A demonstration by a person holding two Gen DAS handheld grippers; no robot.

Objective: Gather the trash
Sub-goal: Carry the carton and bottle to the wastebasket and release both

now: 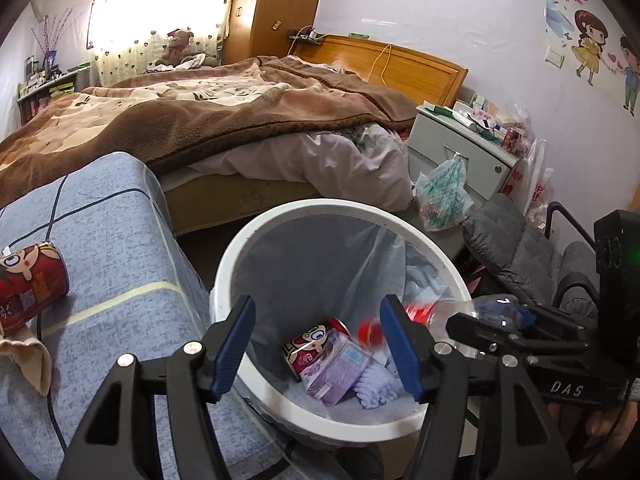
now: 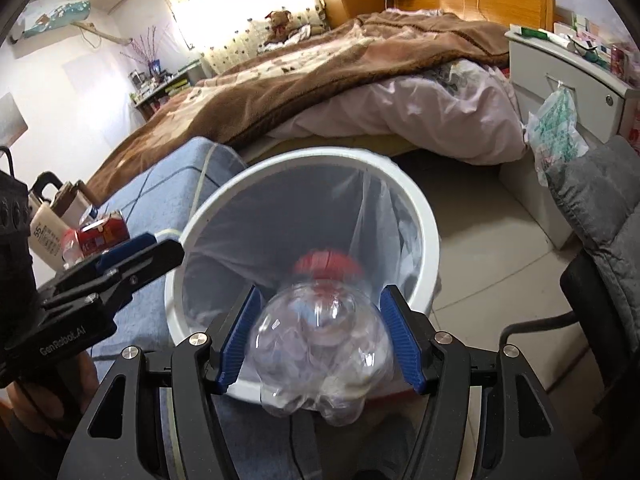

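Note:
My left gripper (image 1: pixel 318 312) hangs open over the white lined trash bin (image 1: pixel 320 206), with nothing between its blue pads. At the bottom of the bin lie a red cartoon can (image 1: pixel 308 348) and a purple packet (image 1: pixel 340 368). From the right, my right gripper (image 1: pixel 468 314) reaches over the rim, shut on a clear plastic bottle (image 1: pixel 490 306). In the right wrist view that bottle (image 2: pixel 320 340) sits between the pads of the right gripper (image 2: pixel 320 308), red cap toward the bin (image 2: pixel 320 156). The left gripper (image 2: pixel 160 246) shows at the left. Another red can (image 1: pixel 32 280) lies on the blue bench (image 1: pixel 120 248).
A bed with a brown blanket (image 1: pixel 200 112) stands behind the bin. To the right are a white nightstand (image 1: pixel 460 140) with a hanging plastic bag (image 1: pixel 440 192) and a chair with a grey cushion (image 1: pixel 512 248). A red box (image 2: pixel 102 234) and other items sit on the bench.

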